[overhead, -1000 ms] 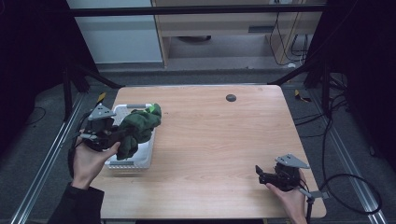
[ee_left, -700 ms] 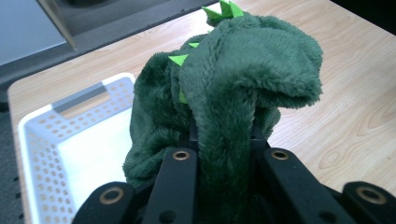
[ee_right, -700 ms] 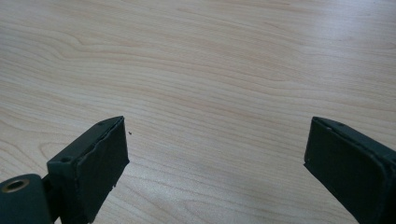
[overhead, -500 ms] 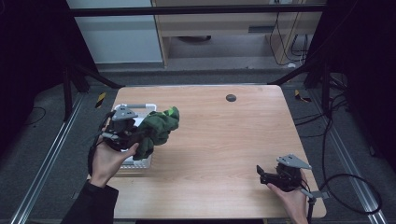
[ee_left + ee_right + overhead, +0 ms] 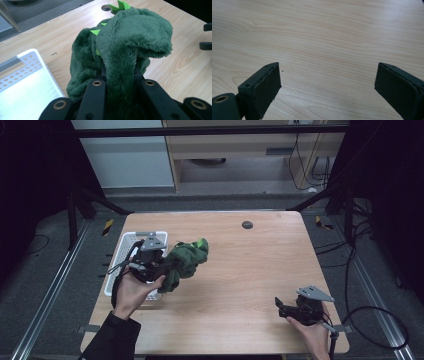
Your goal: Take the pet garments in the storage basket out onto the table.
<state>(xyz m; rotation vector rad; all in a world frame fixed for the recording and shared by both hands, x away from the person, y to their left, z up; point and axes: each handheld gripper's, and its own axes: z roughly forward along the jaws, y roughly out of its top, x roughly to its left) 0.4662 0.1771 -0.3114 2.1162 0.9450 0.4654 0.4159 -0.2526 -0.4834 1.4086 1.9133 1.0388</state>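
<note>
Green plush (image 5: pixel 185 262) hangs left of frame centre, lifted above the bench (image 5: pixel 240 270), just right of the white basket (image 5: pixel 120 255). Left claw (image 5: pixel 161 267) is clamped on the plush. Right claw (image 5: pixel 281 308), lower right, stands wide open over bare wood, gripping nothing.

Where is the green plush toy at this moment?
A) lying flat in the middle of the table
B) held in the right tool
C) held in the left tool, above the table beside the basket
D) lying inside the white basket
C: the left tool is clamped on the green plush toy, beside the white basket; the right tool is open.
</note>
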